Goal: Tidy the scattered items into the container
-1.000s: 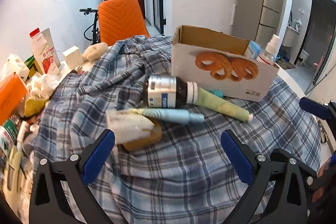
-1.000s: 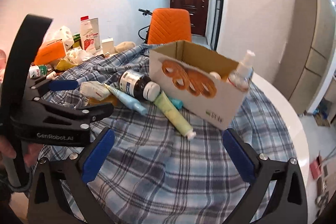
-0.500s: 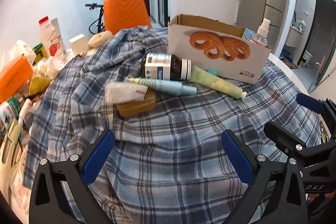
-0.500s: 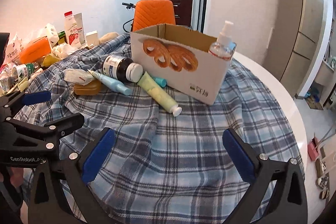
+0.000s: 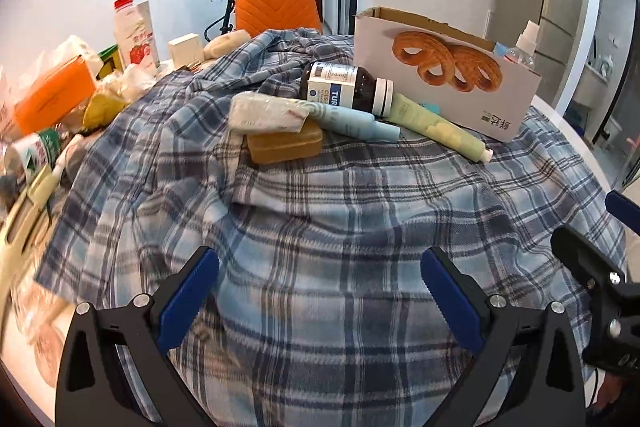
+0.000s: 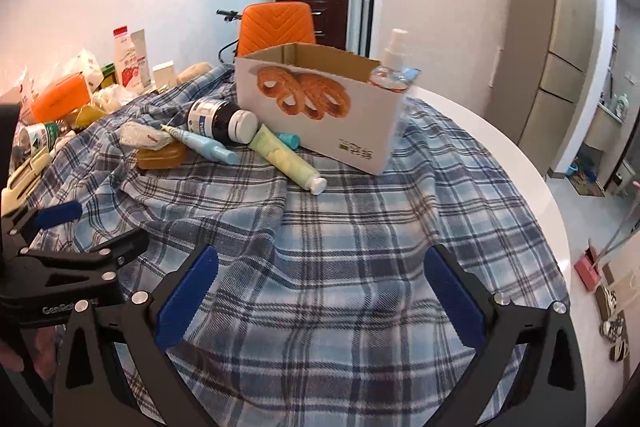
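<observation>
A cardboard box (image 5: 444, 75) printed with pretzels stands on the plaid cloth (image 5: 340, 227); it also shows in the right wrist view (image 6: 316, 107). A spray bottle (image 6: 392, 67) stands inside it. In front lie a dark bottle (image 5: 346, 89) with a white cap, a light blue tube (image 5: 352, 123), a green tube (image 5: 440, 135), an amber soap bar (image 5: 286, 145) and a white wrapped packet (image 5: 266, 113). My left gripper (image 5: 320, 291) is open and empty, well short of the items. My right gripper (image 6: 320, 291) is open and empty, also back from them.
Clutter lines the table's left side: an orange box (image 5: 52, 95), a milk carton (image 5: 134, 35), a small white box (image 5: 186, 47). An orange chair (image 5: 276, 3) stands behind the table. The white table edge (image 6: 520, 163) curves on the right.
Both grippers have drawn back from the items and the box; both stay open and empty. The items have not moved.
</observation>
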Tool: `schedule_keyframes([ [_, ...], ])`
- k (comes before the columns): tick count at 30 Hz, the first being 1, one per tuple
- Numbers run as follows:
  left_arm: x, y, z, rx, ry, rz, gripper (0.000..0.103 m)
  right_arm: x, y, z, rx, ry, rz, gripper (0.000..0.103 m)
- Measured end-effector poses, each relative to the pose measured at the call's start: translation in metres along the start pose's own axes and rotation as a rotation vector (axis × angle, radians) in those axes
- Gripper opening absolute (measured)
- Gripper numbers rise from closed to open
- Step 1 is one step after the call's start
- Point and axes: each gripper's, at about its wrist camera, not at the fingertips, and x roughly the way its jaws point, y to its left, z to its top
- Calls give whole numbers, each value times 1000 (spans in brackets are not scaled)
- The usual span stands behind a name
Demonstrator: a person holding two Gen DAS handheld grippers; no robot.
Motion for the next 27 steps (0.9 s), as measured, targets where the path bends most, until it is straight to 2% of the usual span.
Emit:
schedule_keyframes([
  [4,-11,1,-8,10,-25,21,102,-6,-5,-2,20,-15,5,103],
  [8,-10,3,-12,-10,3,4,102,-8,-7,-3,48,-12,35,103],
  [11,-19,6,-18,-30,-13,0,102,-21,-9,-8,70,-71,60,103],
  [14,-29,8,-22,-41,-35,6,102,-29,-12,-12,90,-94,38,103],
  [17,-43,9,-28,-64,-58,-41,102,-38,-17,-21,109,-116,17,103],
  [20,-55,5,-36,-73,-66,-68,102,-45,-23,-33,137,-122,30,103],
  [25,-72,-7,-47,-59,-144,-87,102,-48,-33,-52,187,-108,70,103],
  [27,-75,-14,-50,-24,-152,-78,102,-48,-33,-58,171,-92,44,103],
])
